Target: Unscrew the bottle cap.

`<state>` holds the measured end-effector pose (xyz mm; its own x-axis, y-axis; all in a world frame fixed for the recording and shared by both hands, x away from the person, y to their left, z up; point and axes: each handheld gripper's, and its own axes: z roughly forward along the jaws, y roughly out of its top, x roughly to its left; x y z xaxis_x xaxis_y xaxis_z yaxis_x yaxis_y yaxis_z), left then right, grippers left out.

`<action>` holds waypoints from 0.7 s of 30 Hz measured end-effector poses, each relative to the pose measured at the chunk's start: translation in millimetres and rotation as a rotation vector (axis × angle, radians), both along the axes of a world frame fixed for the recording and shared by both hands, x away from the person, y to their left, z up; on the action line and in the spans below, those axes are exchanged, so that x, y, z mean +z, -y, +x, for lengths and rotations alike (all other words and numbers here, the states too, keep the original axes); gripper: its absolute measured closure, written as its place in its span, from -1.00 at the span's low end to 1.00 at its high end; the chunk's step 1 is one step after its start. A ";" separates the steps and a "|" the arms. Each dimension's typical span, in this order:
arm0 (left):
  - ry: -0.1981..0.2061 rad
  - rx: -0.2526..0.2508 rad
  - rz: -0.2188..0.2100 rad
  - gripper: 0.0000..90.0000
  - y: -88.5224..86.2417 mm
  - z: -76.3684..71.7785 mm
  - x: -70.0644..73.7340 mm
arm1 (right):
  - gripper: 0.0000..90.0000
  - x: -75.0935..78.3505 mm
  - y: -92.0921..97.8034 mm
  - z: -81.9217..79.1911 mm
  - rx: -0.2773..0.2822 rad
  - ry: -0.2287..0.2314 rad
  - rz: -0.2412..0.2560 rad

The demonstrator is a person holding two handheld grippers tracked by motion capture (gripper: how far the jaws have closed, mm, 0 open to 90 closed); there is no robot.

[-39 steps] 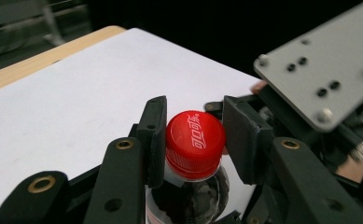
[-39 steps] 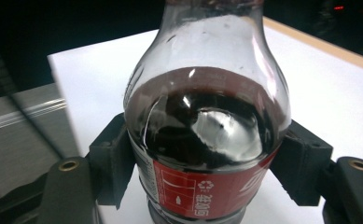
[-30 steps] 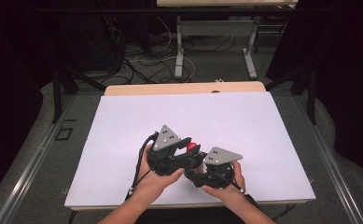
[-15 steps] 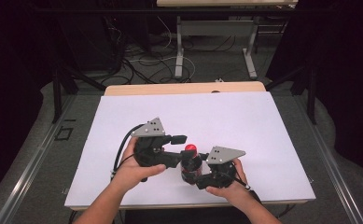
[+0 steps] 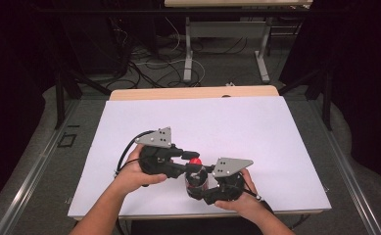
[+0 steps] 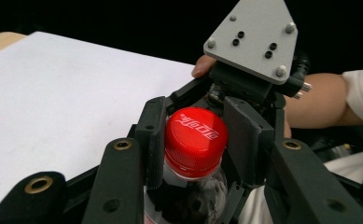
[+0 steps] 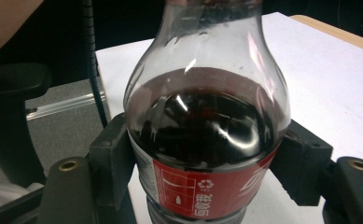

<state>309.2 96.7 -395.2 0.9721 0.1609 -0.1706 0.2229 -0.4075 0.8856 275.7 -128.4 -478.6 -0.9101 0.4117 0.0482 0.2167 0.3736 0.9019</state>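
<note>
The right gripper (image 7: pixel 207 172) clamps the cola bottle (image 7: pixel 207 135) at its labelled body, upright near the front edge of the white table (image 5: pixel 256 127). The left gripper (image 6: pixel 195 144) has its jaws narrowed about the red cap (image 6: pixel 195 140) (one pad touching, the other apparently a hair off).

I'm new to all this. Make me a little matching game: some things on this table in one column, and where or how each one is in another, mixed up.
Things:
1. red cap
2. cola bottle
3. white sheet
4. grey plate

States:
a. covers the tabletop
b. bolted on top of the right gripper
c. sits between the jaws of the left gripper
d. body clamped by the right gripper's jaws

Pairs: 1-c, 2-d, 3-a, 4-b
</note>
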 end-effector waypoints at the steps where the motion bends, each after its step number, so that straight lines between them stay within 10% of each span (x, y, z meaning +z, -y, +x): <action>1: 0.007 0.011 0.005 0.36 0.6 -0.7 0.3 | -0.34 0.0 0.0 0.0 0.000 0.000 0.000; 8: 0.028 0.178 0.049 0.37 11.7 -13.5 4.3 | -0.34 0.0 0.9 0.8 -0.084 0.008 -0.007; 14: 0.049 0.419 0.055 0.37 28.7 -32.5 2.8 | -0.34 -1.4 -0.4 -0.4 -0.165 0.018 -0.007; 21: 0.046 0.554 0.050 0.37 40.0 -41.3 -0.3 | -0.34 -3.8 0.9 1.0 -0.203 0.018 -0.010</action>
